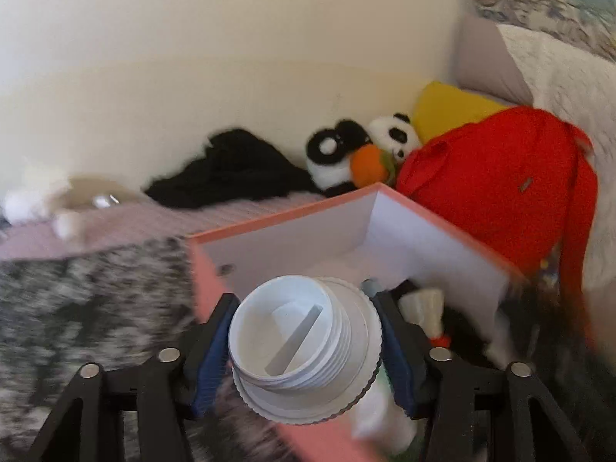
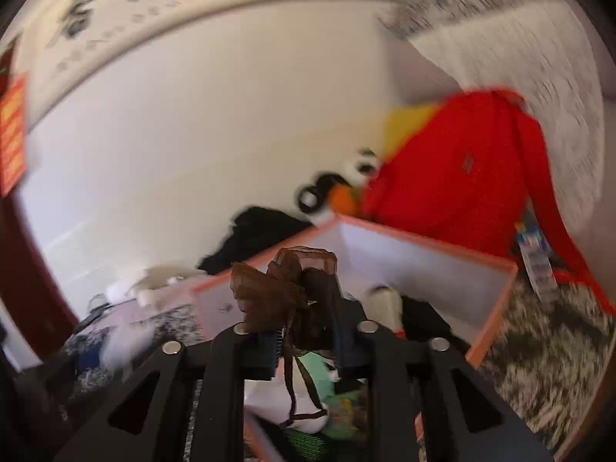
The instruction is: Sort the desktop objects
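White threaded plastic cap (image 1: 304,350), ridged rim, a bar across its hollow.

A home bedroom; a bed (image 1: 115,223) against the wall carries pillows (image 1: 558,77), a panda soft toy (image 1: 392,134) and a red backpack (image 1: 500,184)

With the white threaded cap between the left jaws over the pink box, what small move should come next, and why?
Probably lower the left gripper a little and let go. The white ribbed threaded cap sits between its jaws, already above the open pink cardboard box, which holds other sorted items; the right gripper carries a brown mesh bow there too.
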A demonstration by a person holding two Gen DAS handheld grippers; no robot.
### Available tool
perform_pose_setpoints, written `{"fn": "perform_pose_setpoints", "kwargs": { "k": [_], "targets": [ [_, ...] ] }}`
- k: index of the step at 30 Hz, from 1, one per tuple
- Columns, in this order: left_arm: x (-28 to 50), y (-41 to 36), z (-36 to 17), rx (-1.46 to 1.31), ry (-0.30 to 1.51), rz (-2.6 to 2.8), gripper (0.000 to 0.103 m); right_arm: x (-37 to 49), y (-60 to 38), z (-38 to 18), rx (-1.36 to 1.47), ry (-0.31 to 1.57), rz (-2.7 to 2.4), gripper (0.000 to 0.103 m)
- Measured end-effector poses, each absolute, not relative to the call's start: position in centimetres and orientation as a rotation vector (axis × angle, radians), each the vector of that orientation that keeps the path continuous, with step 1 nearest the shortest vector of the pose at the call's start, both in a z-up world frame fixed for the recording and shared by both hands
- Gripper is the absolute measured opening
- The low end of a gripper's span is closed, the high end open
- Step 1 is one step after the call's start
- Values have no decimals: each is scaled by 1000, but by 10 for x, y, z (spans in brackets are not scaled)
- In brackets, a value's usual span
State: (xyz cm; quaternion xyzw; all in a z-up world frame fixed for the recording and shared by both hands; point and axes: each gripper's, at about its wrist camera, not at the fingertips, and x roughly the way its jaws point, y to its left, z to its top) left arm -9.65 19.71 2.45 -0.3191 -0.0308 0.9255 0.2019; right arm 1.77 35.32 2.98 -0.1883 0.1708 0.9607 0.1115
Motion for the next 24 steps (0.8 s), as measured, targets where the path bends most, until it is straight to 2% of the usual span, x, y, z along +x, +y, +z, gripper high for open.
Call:
{"fn": "perform_pose_setpoints", "kwargs": {
  "k": [1,2,4,7,11,15,20,24],
  "targets": [
    [-110,204,22,-951,-110,2554,96,12,358,24,-594,525,2788,47],
    [-122,211,18,-1012,-128,2510,103,8,362,20,-619,537,2759,64],
    [-130,219,12,-1068,-156,2433,103,7,363,20,-606,514,2721,87],
    [-119,209,13,-1010,-230,2439,103,10,358,25,-553,434,2692,90],
    [-89,171,20,-939,-302,2489,103,16,347,31,-494,393,2752,102],
    [-26,120,36,-733,-216,2708,102,29,313,38,-441,283,2836,102],
    [36,52,44,-497,16,2970,102,38,253,40,-456,197,2994,103],
    [56,4,36,-431,-104,2938,102,31,211,32,-553,276,3061,103]
  ]
}}
